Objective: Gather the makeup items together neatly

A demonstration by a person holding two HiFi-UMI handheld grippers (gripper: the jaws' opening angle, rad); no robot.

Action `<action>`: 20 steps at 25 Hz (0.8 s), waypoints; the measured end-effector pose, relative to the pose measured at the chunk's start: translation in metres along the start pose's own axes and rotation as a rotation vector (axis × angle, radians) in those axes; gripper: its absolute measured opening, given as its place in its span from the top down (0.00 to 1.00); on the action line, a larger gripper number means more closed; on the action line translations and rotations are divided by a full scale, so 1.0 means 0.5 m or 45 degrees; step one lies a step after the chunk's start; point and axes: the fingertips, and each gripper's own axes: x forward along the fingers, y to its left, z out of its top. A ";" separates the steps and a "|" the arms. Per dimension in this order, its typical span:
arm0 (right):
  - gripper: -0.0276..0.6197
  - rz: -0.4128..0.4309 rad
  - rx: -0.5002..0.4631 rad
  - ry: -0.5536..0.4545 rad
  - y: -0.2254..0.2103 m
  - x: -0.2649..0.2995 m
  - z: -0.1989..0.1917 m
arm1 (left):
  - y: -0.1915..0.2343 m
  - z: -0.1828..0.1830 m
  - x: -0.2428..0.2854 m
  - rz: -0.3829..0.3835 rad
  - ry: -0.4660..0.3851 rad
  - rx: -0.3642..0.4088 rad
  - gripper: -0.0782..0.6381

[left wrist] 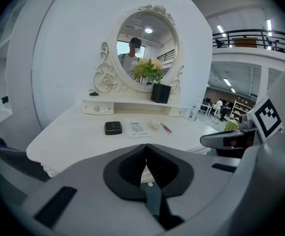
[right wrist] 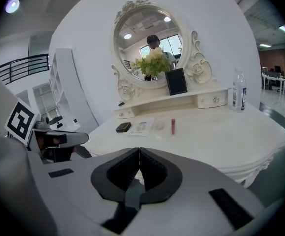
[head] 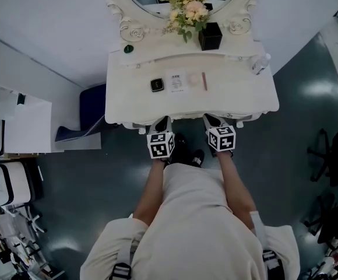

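Though left gripper (left wrist: 145, 147) and right gripper (right wrist: 139, 150) fingers are closed empty, one pale item (right wrist: 157, 123) is indistinct.

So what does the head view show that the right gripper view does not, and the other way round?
Only the head view: the person's body from above, the dark floor and a dark blue object beside the table.

Only the right gripper view: the right gripper, its tongs closed on nothing, and the person's reflection in the mirror.

Both: the white dressing table, the black compact, the white packet, the red stick, the flowers and the left gripper.
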 end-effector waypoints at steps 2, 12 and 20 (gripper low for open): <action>0.89 -0.003 -0.008 0.002 -0.001 -0.005 -0.003 | -0.006 0.000 0.001 -0.006 -0.004 0.006 0.87; 0.89 -0.014 -0.016 0.024 -0.015 -0.011 -0.011 | -0.022 -0.001 0.006 -0.019 0.007 0.026 0.87; 0.89 -0.007 -0.011 0.040 -0.014 -0.002 -0.011 | -0.024 -0.001 0.012 -0.029 0.012 0.023 0.87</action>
